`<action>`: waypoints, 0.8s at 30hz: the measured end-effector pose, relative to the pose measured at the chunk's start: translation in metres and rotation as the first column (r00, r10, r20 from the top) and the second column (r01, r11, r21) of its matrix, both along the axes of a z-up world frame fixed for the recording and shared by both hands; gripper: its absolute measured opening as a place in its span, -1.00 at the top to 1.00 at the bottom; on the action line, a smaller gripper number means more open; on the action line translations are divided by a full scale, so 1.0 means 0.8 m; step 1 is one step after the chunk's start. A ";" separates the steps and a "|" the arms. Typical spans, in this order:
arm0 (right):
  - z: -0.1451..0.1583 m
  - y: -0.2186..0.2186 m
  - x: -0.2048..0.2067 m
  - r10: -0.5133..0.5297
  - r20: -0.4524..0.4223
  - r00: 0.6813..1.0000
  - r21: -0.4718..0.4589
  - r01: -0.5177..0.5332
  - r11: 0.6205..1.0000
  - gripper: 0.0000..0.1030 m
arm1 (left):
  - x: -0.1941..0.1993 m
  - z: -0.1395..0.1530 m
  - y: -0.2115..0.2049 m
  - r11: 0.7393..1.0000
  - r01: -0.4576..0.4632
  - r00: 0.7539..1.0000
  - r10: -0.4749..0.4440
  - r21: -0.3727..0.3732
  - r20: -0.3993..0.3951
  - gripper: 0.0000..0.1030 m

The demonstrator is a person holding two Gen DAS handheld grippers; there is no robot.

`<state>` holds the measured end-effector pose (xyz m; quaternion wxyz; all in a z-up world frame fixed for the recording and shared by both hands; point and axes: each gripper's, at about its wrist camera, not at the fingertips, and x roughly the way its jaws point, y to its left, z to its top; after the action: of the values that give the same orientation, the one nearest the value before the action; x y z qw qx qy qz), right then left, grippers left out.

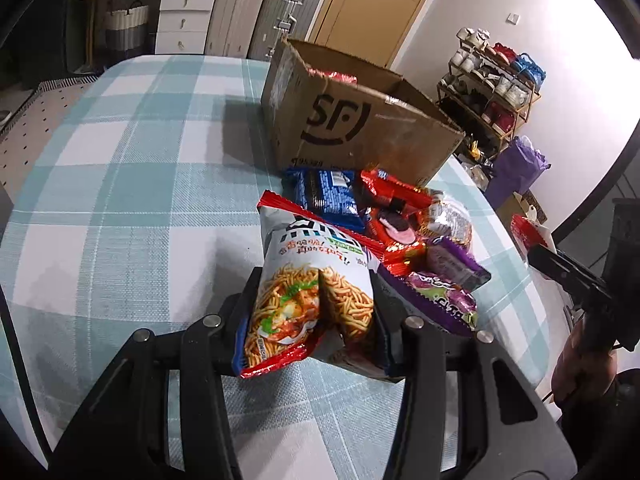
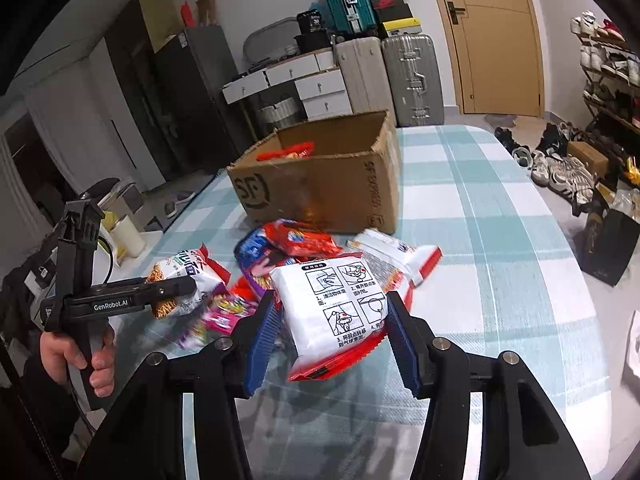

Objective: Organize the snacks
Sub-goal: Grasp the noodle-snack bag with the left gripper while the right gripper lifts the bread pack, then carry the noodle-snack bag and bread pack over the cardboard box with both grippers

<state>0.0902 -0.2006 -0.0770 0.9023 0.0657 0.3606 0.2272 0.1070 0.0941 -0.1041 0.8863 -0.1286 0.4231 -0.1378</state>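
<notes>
Checked desk (image 1: 120,160) lies bare left of the cardboard box (image 1: 352,128); left tongs (image 1: 316,312) clamp a noodle-snack bag (image 1: 312,280), right tongs (image 2: 332,332) pinch a white packet (image 2: 340,308).

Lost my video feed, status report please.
Left gripper shut on noodle-print snack bag. Right gripper shut on white red-edged packet. Open brown cardboard box ahead, path clear.

Snack pile (image 1: 404,232) lies before the box (image 1: 352,120) (on the table (image 1: 120,200)) — touching.

Two close wrist fisheyes angled down, both facing cardboard box (image 1: 360,120) and snack pile (image 2: 280,264).
</notes>
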 end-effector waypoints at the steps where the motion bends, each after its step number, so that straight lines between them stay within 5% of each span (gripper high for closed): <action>1: 0.003 0.003 -0.001 0.004 0.006 1.000 0.000 -0.004 1.000 -0.03 | -0.002 0.003 0.001 1.000 -0.003 1.000 0.003 0.000 0.004 0.16; 24: 0.073 0.044 0.035 0.087 0.056 0.995 0.020 -0.088 0.996 -0.05 | -0.001 0.094 -0.011 0.998 0.052 0.992 -0.056 0.037 0.117 0.15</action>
<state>0.1184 -0.1657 -0.0185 0.9003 0.0539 0.3354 0.2722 0.1058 0.0853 -0.0289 0.9077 -0.0937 0.3756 -0.1617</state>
